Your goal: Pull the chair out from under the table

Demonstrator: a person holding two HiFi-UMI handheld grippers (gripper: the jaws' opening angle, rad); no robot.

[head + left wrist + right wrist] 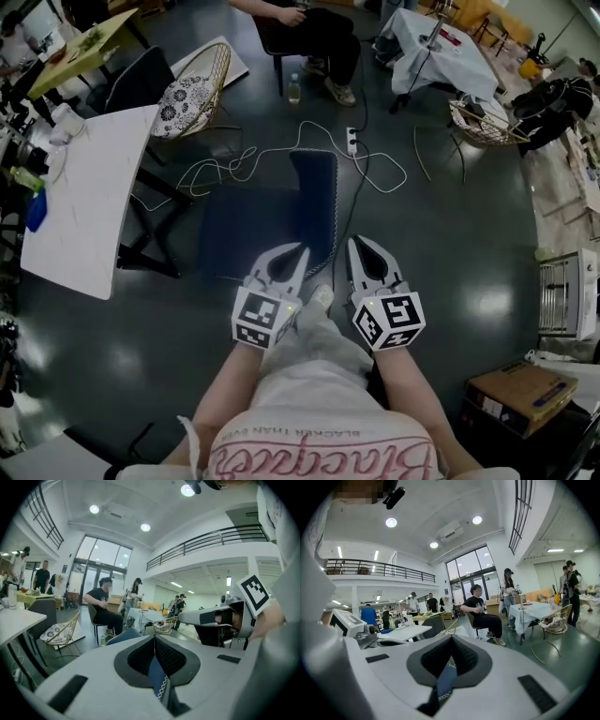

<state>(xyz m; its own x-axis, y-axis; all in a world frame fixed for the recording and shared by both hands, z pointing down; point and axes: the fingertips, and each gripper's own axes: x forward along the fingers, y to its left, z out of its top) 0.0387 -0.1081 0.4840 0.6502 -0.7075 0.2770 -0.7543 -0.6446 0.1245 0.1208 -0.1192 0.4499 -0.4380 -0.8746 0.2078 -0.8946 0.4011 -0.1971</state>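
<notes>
Chair [251, 230] in dark blue, its backrest edged with white stitching, stands on open floor well apart from the white table [86, 202] at the left, seat turned toward it, a position that suggests the pull-out is largely accomplished. Just behind the backrest hover the left gripper [300, 251] and right gripper [357, 243], side by side and pointing along the floor. Each has its jaws pressed together, and only a sliver of blue fabric shows below the tips, so neither appears to grip the chair. A white cable [281, 155] loops across the floor beyond, and a wicker chair [192, 89] sits near the table's far end
</notes>
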